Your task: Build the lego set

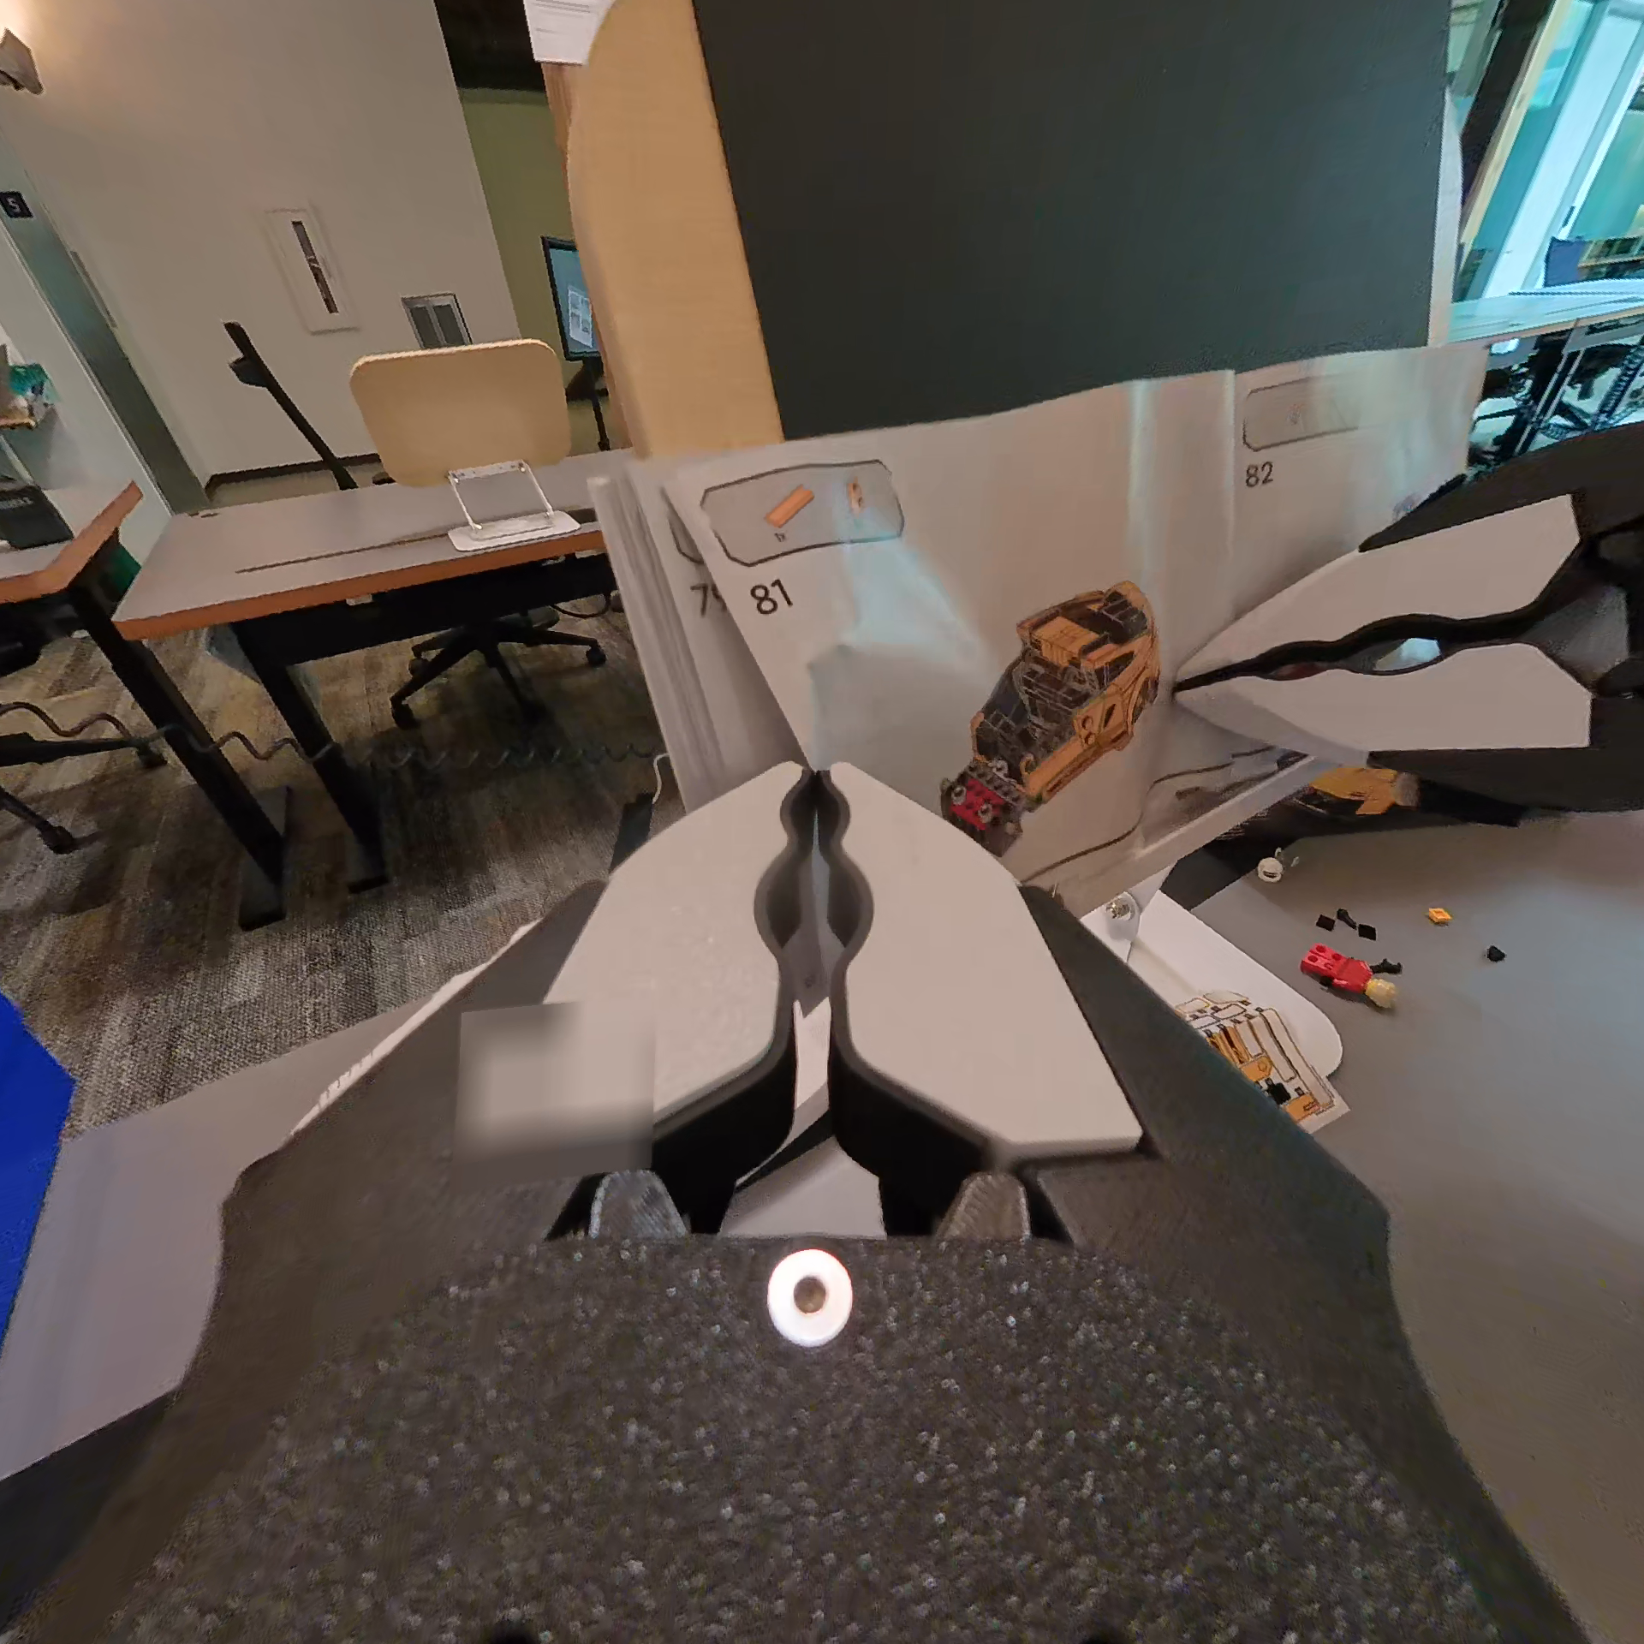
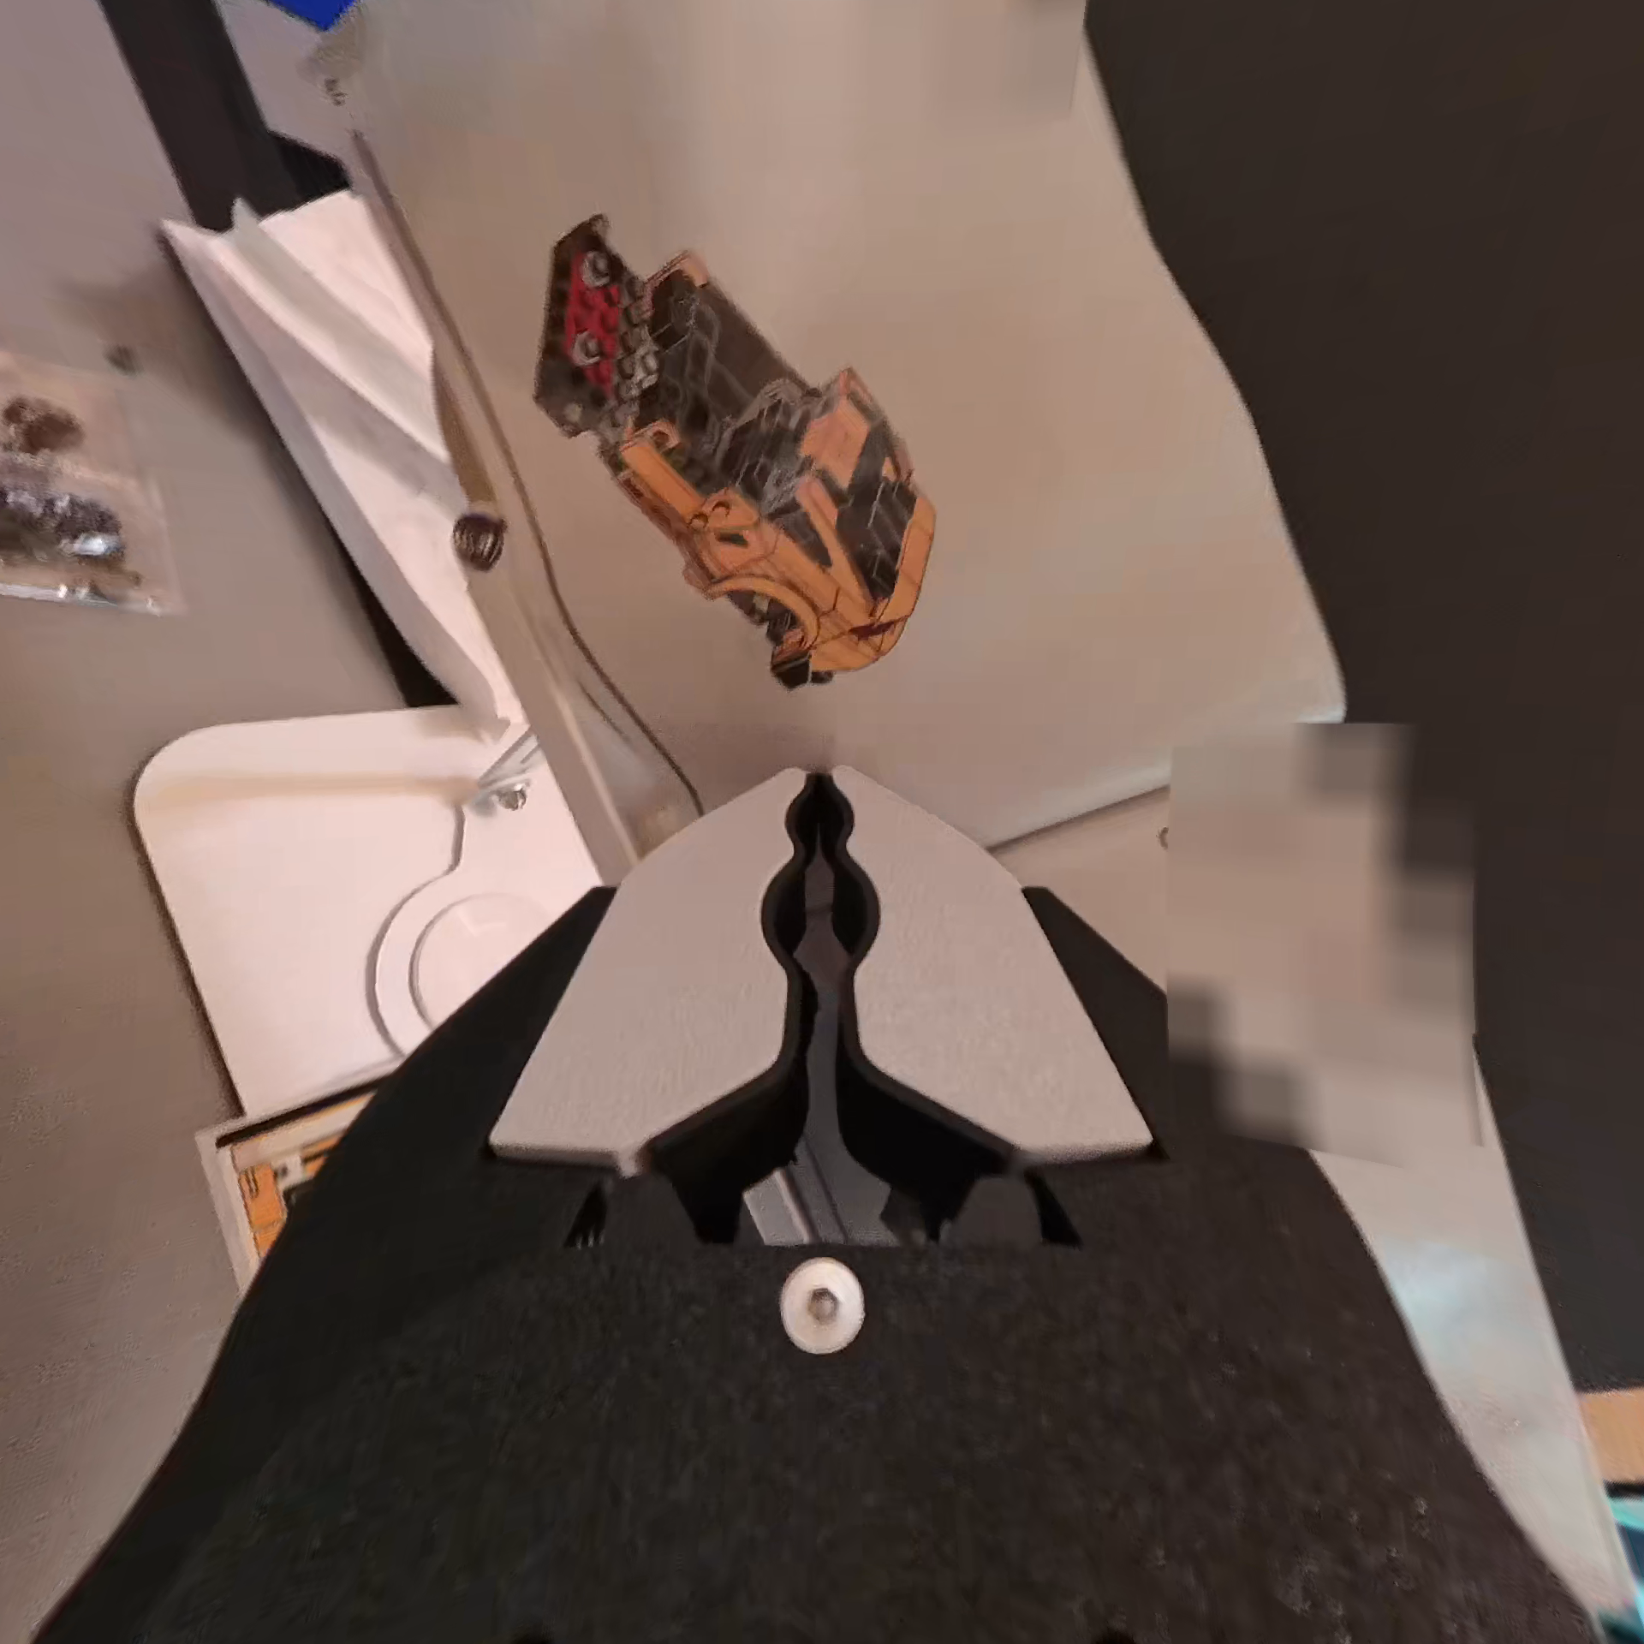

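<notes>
Left wrist view: both grippers pinch one booklet page (image 1: 979, 569), left gripper (image 1: 817, 776) at bottom, right gripper (image 1: 1188, 685) at 3 o'clock; loose bricks (image 1: 1343, 970) lie on the table (image 1: 1468, 1156) at 4 o'clock.

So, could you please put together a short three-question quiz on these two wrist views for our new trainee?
1. True or false: the left gripper has its fingers closed on a page of the instruction booklet.
2. What shape is the drawing on the page that the right gripper pinches?
A. an orange and black car
B. a blue boat
C. a green tree
3. Fill in: a small red toy figure lies on the grey ____.

Key: 1 true; 2 A; 3 table.
</notes>
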